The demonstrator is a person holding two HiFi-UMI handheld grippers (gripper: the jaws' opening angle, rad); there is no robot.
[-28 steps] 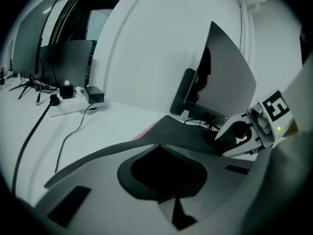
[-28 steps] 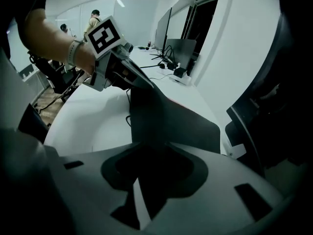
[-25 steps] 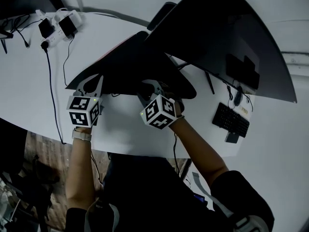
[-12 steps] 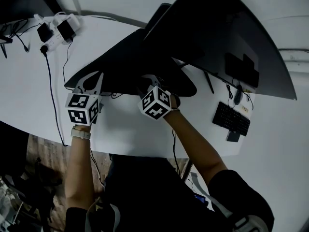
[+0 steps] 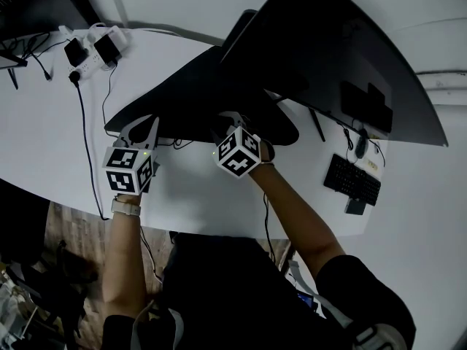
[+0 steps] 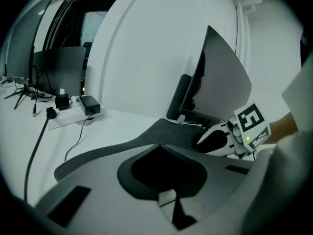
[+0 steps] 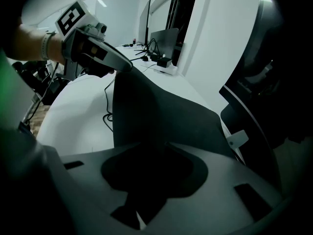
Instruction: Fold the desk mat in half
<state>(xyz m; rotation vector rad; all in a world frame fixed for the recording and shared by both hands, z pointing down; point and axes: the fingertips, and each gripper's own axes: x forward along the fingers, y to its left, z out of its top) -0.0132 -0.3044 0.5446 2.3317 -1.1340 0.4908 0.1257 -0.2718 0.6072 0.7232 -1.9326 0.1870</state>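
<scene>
We are holding the dark grey, soft rectangular desk mat (image 5: 197,100) by its near long edge, one tong at each side. The left gripper (image 5: 142,131) is pinching that edge close to the mat's left end, its jaws pressed together on the stitched border. The right gripper (image 5: 228,126) is pinching the same edge further right, the dark sheet running straight up out of its closed jaws. Between the two, the edge is hanging lifted off the white curved desk (image 5: 44,122), while the far part of the mat is lying flat and reaching back toward the foot of the big dark curved monitor (image 5: 343,49).

What the next move is turning on: the mat's long axis is running left to right, roughly along the line between our two grippers, and all the free material is lying away from us, on the far side of the jaws. So we are judging that the fold is going forward, near edge carried over to the far edge, both hands travelling together. The right gripper is sitting nearer the monitor stand, so that side is looking tighter for room.

The small black keyboard (image 5: 352,181) is lying well apart to the right, and the white power strip with black plugs (image 5: 91,49) far left.
</scene>
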